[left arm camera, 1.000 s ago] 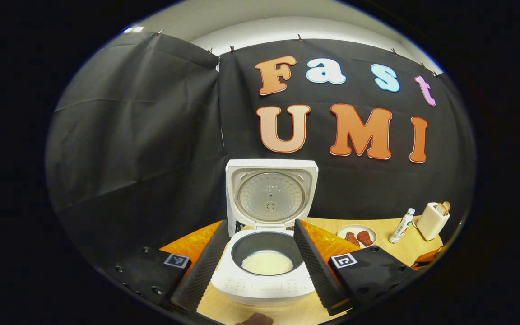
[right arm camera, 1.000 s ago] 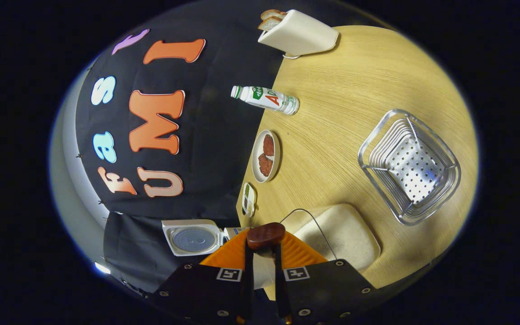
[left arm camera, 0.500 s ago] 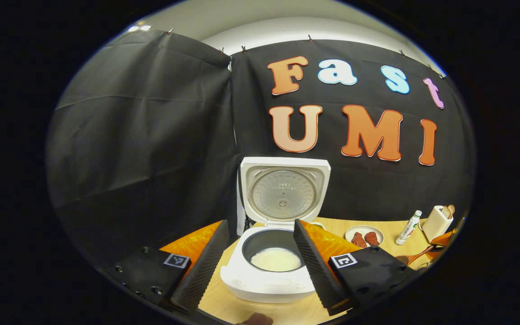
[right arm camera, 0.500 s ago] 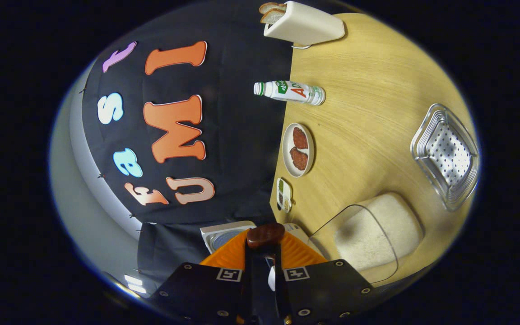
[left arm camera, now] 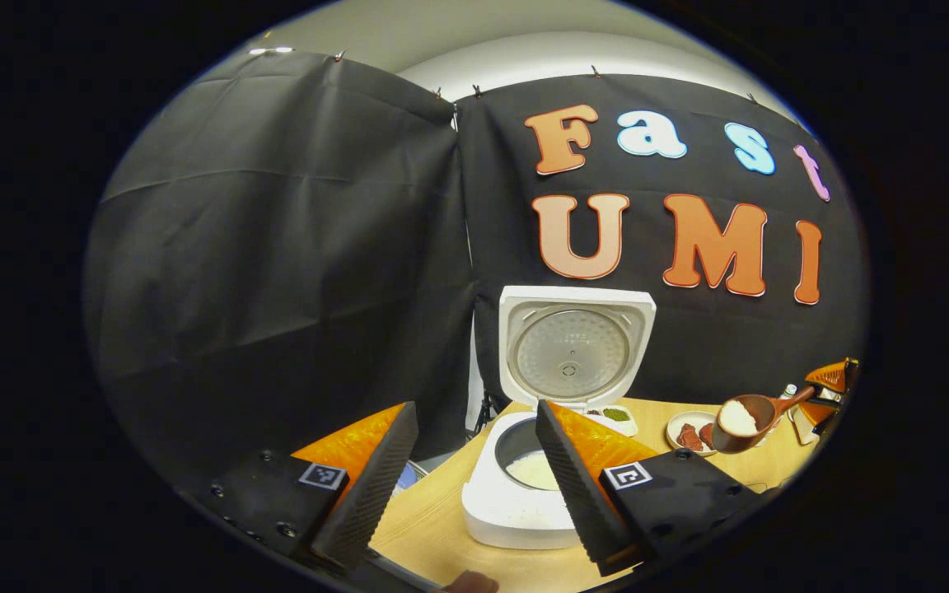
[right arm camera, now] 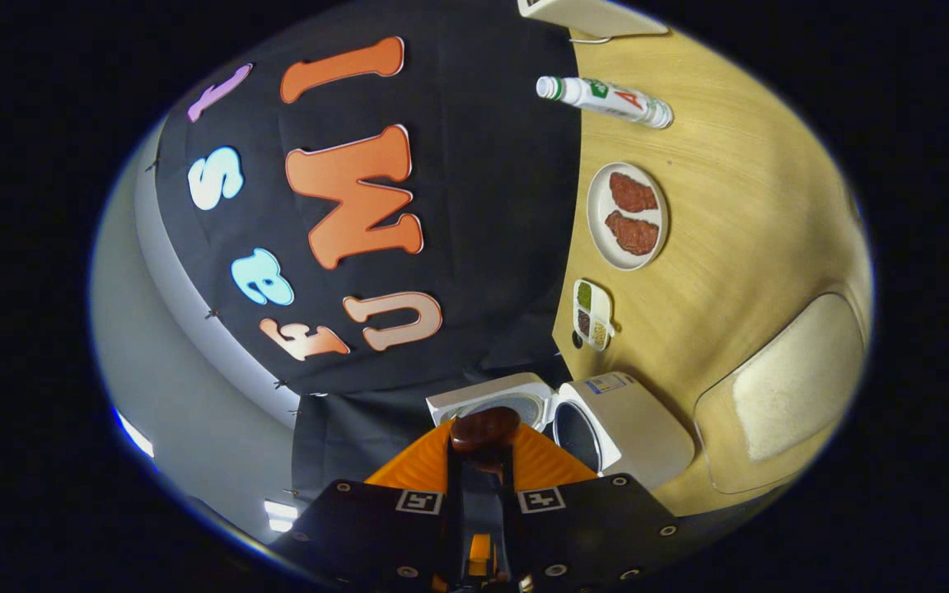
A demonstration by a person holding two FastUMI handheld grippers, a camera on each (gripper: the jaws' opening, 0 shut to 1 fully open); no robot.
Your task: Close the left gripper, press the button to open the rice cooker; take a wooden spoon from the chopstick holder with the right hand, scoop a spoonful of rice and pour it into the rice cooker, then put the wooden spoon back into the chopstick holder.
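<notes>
The white rice cooker (left arm camera: 524, 515) stands open with its lid (left arm camera: 575, 354) upright and rice (left arm camera: 532, 471) in its pot. My left gripper (left arm camera: 474, 409) is open and holds nothing; the cooker sits behind its right finger. The wooden spoon (left arm camera: 740, 422), heaped with rice, hangs in the air to the right of the cooker, above the table. My right gripper (right arm camera: 483, 449) is shut on the spoon's brown handle (right arm camera: 484, 430). In the right gripper view, which is rolled sideways, the cooker (right arm camera: 631, 428) lies just past the fingertips.
A clear rice container (right arm camera: 783, 387) sits next to the cooker. Farther along the wooden table (right arm camera: 738, 206) are a small divided dish (right arm camera: 592, 313), a plate of meat (right arm camera: 627, 216), a bottle (right arm camera: 606, 99) and a white box (right arm camera: 590, 12).
My left gripper has swung left, so the cooker has slid right in its view. The right gripper has carried the loaded spoon from the rice container toward the cooker.
</notes>
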